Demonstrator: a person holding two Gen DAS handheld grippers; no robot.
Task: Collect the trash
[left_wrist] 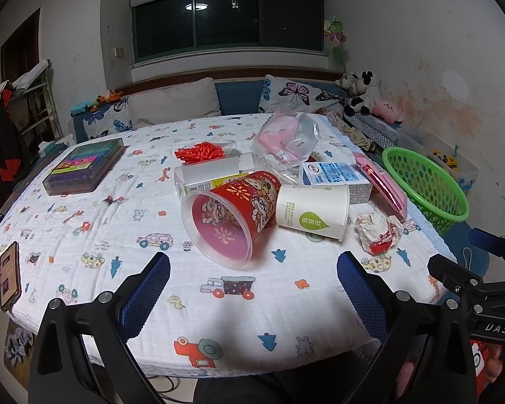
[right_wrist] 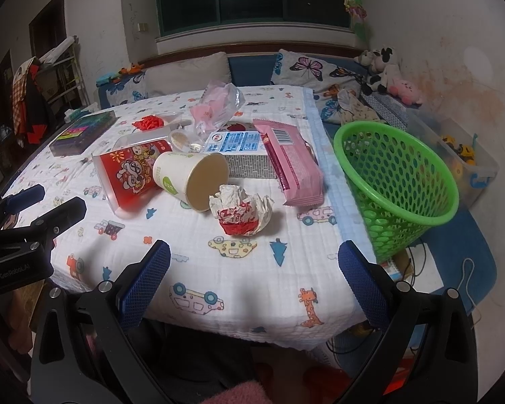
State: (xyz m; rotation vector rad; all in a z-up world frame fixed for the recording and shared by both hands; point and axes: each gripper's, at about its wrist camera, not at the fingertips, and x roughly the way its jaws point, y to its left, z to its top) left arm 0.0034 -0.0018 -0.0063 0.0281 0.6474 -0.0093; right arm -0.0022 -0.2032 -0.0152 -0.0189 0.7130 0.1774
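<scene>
Crumpled paper wrapper [right_wrist: 242,213] just ahead of right gripper [right_wrist: 254,282] — light, soft, crushable; pinch its bunched middle. Both grippers' jaws apart, left gripper [left_wrist: 252,294] idle.

Table count, trash cluster at centre:
- Cups: 2. Red cup [left_wrist: 234,213], 9 o'clock of white cup [left_wrist: 311,210]; both on their sides, touching.
- Wrappers: 2. Crumpled wrapper [right_wrist: 242,210]; pink wrapper [right_wrist: 291,165] at its 1 o'clock.
- Carton [right_wrist: 242,153]: 1.
- Plastic bag [left_wrist: 288,139]: 1.
- Red string bundle [left_wrist: 200,151]: 1.
- Green basket [right_wrist: 397,181]: 1, off table edge at 3 o'clock.
- Phone [left_wrist: 10,274]: 1.
- Marker case [left_wrist: 84,165]: 1.
</scene>
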